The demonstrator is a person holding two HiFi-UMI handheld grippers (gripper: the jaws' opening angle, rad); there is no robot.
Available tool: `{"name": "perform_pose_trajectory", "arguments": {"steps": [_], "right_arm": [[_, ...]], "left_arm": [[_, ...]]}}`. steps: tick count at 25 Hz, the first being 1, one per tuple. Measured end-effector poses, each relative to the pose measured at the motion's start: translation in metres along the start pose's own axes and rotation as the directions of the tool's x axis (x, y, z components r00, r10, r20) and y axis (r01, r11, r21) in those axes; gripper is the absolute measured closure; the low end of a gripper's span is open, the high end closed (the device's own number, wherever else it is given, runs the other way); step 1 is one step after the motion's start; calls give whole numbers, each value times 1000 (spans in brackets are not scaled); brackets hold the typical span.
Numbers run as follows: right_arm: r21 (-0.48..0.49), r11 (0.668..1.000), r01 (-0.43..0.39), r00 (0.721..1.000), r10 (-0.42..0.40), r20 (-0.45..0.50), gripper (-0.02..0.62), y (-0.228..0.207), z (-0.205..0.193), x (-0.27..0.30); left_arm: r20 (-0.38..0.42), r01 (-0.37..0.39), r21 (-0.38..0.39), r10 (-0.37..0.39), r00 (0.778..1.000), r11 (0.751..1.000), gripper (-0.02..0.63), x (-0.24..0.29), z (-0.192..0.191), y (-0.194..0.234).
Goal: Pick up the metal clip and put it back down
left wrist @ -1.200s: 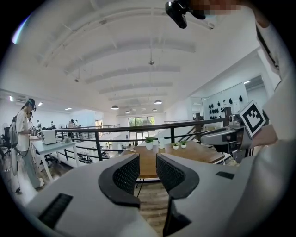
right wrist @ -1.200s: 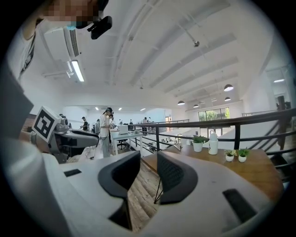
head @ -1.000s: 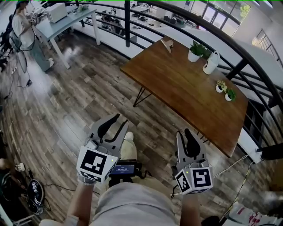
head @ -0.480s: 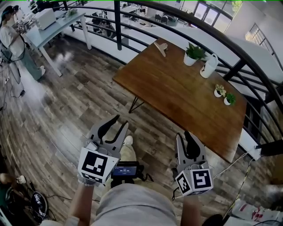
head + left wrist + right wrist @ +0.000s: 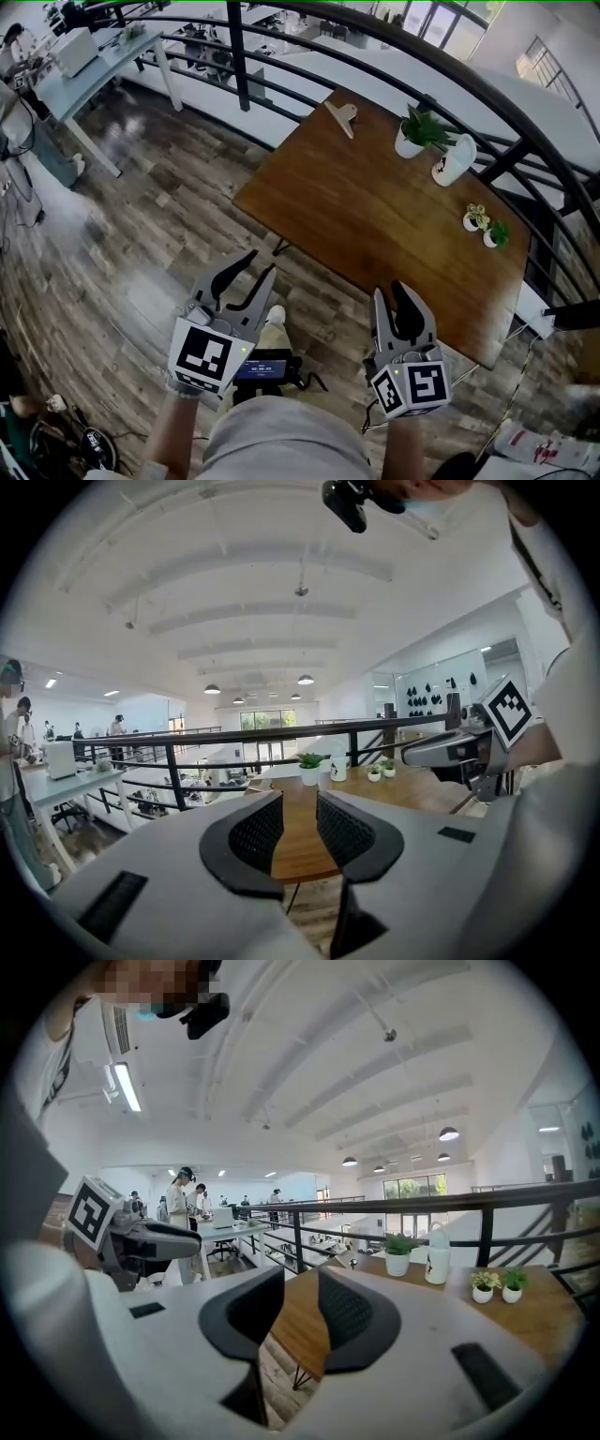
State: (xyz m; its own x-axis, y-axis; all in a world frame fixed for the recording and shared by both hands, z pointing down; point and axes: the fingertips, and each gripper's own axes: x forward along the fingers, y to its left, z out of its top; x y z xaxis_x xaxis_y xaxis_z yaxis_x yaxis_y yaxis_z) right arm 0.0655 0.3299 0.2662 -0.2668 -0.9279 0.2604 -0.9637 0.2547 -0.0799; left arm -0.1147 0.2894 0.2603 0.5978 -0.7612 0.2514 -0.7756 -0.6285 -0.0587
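The right gripper (image 5: 300,1290), jaws apart and empty, faces a brown wooden worktop (image 5: 539,1321) bearing a green potted plant (image 5: 398,1252).

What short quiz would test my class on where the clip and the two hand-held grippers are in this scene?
1. True or false: the left hand-held gripper is shut on the clip.
2. Where does the clip lie? A) at the far corner of the wooden table; B) on the floor; C) between the jaws of the right hand-held gripper.
3. How many potted plants stand on the table?
Key: 1 false, its jaws stand apart and empty. 2 A; the right hand-held gripper is open and empty too. 3 three, one large and two small.
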Motion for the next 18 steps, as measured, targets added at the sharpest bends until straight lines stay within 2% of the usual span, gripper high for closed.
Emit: {"name": "perform_pose_trajectory", "arguments": {"steps": [12, 18], "right_arm": [[3, 998, 59, 998, -59, -13, 472, -22, 32, 107], [-5, 997, 76, 997, -76, -7, 472, -25, 44, 138]], "left_arm": [[-5, 73, 8, -73, 997, 997, 491, 92, 18, 80], [1, 95, 4, -95, 995, 995, 491, 117, 22, 105]]}}
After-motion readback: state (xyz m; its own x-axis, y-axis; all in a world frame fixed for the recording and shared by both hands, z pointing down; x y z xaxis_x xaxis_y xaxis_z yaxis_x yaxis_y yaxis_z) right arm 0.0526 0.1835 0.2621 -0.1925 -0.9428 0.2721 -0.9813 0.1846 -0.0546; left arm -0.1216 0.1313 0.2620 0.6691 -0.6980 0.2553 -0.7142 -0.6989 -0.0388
